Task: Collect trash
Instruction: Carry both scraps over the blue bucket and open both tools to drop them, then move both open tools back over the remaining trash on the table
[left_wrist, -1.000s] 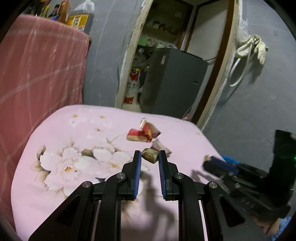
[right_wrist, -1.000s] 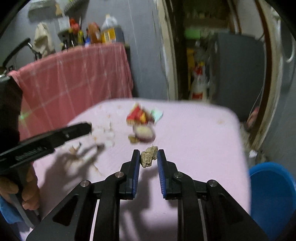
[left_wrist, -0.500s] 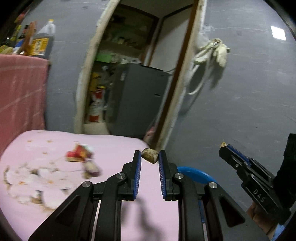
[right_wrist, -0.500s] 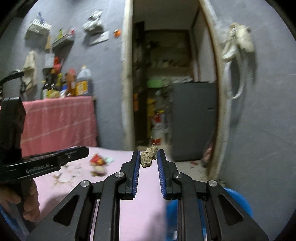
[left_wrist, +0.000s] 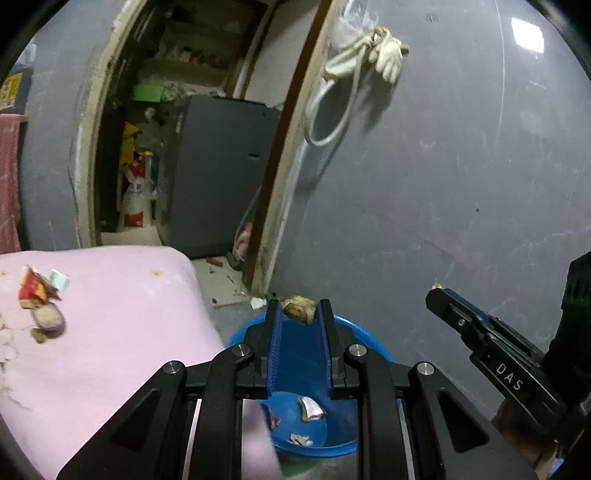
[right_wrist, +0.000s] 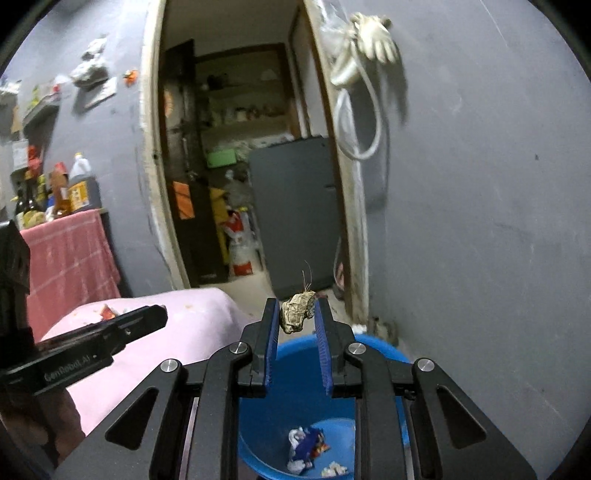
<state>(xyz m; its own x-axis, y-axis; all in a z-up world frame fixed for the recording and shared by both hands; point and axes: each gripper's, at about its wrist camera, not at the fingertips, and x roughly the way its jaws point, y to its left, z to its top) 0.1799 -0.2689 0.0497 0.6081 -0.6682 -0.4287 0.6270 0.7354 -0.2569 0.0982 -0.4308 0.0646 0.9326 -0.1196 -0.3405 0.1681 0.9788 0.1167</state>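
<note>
**Two scraps held over the blue basin**

Here, the left hand-held gripper is pinching a crumpled brownish scrap between its blue pads, right at the fingertips. Below it, a blue plastic basin is sitting on the floor just beside the corner of the table, which is wearing a pink cloth. A few wrappers are lying in the bottom of the basin.

The right hand-held gripper is likewise pinching a wadded tan scrap at its tips, and it is hanging above the same basin, where coloured wrappers are showing on the bottom. Each gripper is showing in the other's view, the right one off to the side near the grey wall.

More trash is lying on the pink cloth: a red wrapper and, near it, a blurred roundish piece.
</note>
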